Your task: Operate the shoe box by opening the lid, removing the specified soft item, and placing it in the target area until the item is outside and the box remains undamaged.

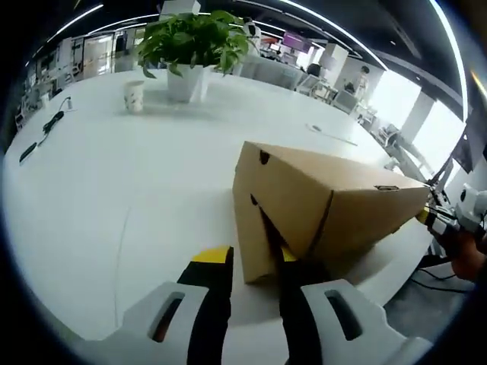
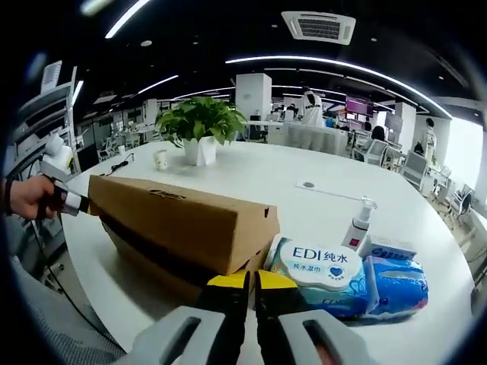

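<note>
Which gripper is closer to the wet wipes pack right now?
Right. The right gripper sits just in front of the wet wipes pack; the left gripper is at the shoe box's far end.

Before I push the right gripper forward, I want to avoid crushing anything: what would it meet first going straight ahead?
Probably the pack of wet wipes, which lies just beyond the right gripper tips, beside the shoe box corner. Depth is unclear, so it could clip that corner too.

Open-plan office under a dark ceiling with curved light strips [image 2: 335, 65] and an air vent [image 2: 318, 26]. Large white bench [image 1: 114, 198] bearing a potted plant [image 1: 190, 46] and paper cup [image 1: 134, 96]. Bright windows [image 1: 437, 129] beyond.
</note>
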`<state>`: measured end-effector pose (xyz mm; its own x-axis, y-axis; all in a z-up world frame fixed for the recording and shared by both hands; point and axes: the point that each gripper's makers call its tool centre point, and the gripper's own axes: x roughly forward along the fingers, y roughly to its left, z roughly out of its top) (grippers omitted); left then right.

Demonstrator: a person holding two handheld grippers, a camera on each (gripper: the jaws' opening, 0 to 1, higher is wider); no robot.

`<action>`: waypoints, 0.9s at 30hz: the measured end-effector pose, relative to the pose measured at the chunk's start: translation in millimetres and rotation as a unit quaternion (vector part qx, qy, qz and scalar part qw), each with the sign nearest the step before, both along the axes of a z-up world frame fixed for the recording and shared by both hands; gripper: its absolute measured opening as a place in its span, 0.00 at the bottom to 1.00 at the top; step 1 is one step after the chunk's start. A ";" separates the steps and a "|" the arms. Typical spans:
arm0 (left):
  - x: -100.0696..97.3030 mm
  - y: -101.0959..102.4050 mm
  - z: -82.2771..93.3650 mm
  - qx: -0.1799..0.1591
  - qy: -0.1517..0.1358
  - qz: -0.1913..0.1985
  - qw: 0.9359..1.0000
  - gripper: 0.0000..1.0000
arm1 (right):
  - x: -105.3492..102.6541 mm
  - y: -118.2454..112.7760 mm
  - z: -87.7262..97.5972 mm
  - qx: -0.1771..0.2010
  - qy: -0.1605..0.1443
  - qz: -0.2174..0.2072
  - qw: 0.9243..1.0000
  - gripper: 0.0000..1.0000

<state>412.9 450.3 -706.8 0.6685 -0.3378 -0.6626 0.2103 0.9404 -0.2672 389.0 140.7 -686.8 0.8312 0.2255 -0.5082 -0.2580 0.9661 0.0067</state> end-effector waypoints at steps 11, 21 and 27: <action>-8.4 4.4 3.6 0.004 -0.006 -0.001 1.000 0.21 | -5.1 0.9 -6.3 -0.001 0.007 0.003 1.000 0.00; -16.0 9.1 6.4 0.006 -0.006 0.001 1.000 0.21 | -7.2 -0.2 -10.8 0.001 0.015 0.005 1.000 0.00; -20.7 9.2 5.8 0.009 -0.006 0.000 1.000 0.21 | -10.8 0.3 -17.8 -0.002 0.024 0.005 1.000 0.00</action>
